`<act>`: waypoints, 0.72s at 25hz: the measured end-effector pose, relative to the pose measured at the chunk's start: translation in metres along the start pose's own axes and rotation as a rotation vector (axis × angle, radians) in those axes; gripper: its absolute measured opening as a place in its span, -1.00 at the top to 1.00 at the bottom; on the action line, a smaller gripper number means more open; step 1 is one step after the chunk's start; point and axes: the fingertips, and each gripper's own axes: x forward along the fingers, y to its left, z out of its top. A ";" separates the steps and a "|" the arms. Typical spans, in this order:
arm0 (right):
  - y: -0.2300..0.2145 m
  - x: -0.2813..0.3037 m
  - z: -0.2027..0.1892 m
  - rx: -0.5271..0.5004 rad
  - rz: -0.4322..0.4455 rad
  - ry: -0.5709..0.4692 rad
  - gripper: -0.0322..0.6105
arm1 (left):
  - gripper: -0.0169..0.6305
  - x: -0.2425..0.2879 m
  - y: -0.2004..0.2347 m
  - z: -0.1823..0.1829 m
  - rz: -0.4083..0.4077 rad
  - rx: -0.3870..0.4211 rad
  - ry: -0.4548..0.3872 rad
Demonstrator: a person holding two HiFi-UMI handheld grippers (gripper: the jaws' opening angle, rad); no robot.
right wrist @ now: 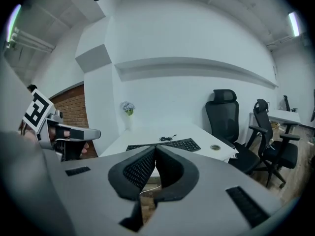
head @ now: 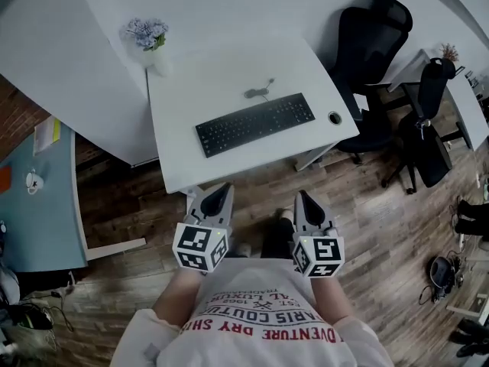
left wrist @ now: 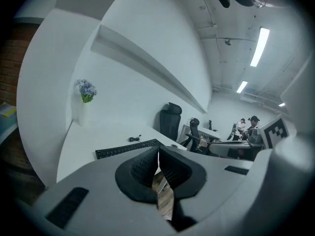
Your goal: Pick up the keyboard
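A black keyboard (head: pixel 255 123) lies slantwise on the white desk (head: pixel 183 163), its cable coiled behind it. It also shows in the left gripper view as the keyboard (left wrist: pixel 123 149) and in the right gripper view as the keyboard (right wrist: pixel 182 144). My left gripper (head: pixel 220 194) and right gripper (head: pixel 303 199) hover side by side short of the desk's near edge, over the wood floor. Both are shut with nothing between the jaws. In their own views the left gripper (left wrist: pixel 158 157) and the right gripper (right wrist: pixel 155 151) point toward the desk.
A white vase of blue flowers (head: pixel 149 43) stands at the desk's far left corner. A round cable hole (head: pixel 335 118) sits at the desk's right edge. Black office chairs (head: pixel 382 67) crowd the right side. A teal table (head: pixel 38 205) is on the left.
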 end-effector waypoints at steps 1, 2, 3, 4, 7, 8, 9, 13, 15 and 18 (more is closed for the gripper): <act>-0.004 0.009 0.002 -0.001 0.013 0.000 0.82 | 0.86 0.007 0.002 0.002 0.011 0.000 -0.001; -0.008 0.018 0.004 -0.004 0.028 0.000 0.82 | 0.86 0.014 0.004 0.004 0.025 0.003 -0.001; -0.013 0.028 0.006 -0.008 0.045 0.000 0.82 | 0.86 0.021 0.006 0.007 0.040 0.006 -0.003; -0.018 0.038 0.009 -0.013 0.063 0.000 0.82 | 0.86 0.029 0.008 0.010 0.057 0.008 -0.007; -0.034 0.070 0.020 -0.038 0.119 -0.001 0.82 | 0.86 0.055 0.018 0.020 0.115 -0.003 -0.023; -0.041 0.081 0.025 -0.046 0.138 0.000 0.82 | 0.86 0.065 0.021 0.024 0.136 -0.010 -0.026; -0.047 0.092 0.030 -0.055 0.156 0.002 0.82 | 0.86 0.074 0.023 0.028 0.157 -0.016 -0.029; -0.077 0.131 0.054 -0.094 0.228 0.008 0.82 | 0.86 0.110 0.024 0.048 0.226 -0.029 -0.048; -0.091 0.148 0.065 -0.115 0.266 0.009 0.82 | 0.86 0.128 0.025 0.056 0.263 -0.041 -0.056; -0.115 0.176 0.074 -0.140 0.325 0.028 0.82 | 0.86 0.157 0.026 0.064 0.310 -0.071 -0.064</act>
